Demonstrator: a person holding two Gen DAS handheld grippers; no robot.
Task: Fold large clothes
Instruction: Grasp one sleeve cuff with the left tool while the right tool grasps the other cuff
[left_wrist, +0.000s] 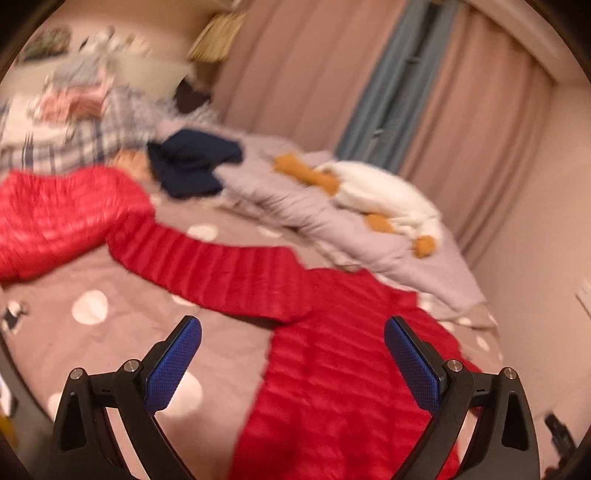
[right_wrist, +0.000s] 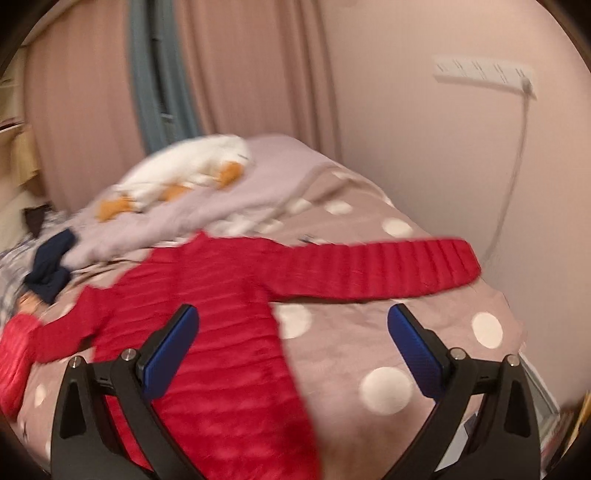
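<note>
A red quilted puffer jacket (left_wrist: 332, 369) lies spread flat on a bed with a taupe polka-dot cover (left_wrist: 110, 332). In the left wrist view one sleeve (left_wrist: 207, 269) stretches left toward a bunched red part (left_wrist: 55, 218). In the right wrist view the jacket body (right_wrist: 207, 332) lies under the gripper and the other sleeve (right_wrist: 388, 269) reaches right toward the wall. My left gripper (left_wrist: 293, 330) is open and empty above the jacket near the sleeve. My right gripper (right_wrist: 293, 321) is open and empty above the jacket's right edge.
A lilac duvet (left_wrist: 295, 206) with a white and orange plush toy (left_wrist: 373, 195) lies at the far side. A navy garment (left_wrist: 195, 162) and plaid clothes (left_wrist: 110, 125) are piled behind. Pink curtains (left_wrist: 314, 66), a wall (right_wrist: 424, 147) with a power strip (right_wrist: 484, 74) border the bed.
</note>
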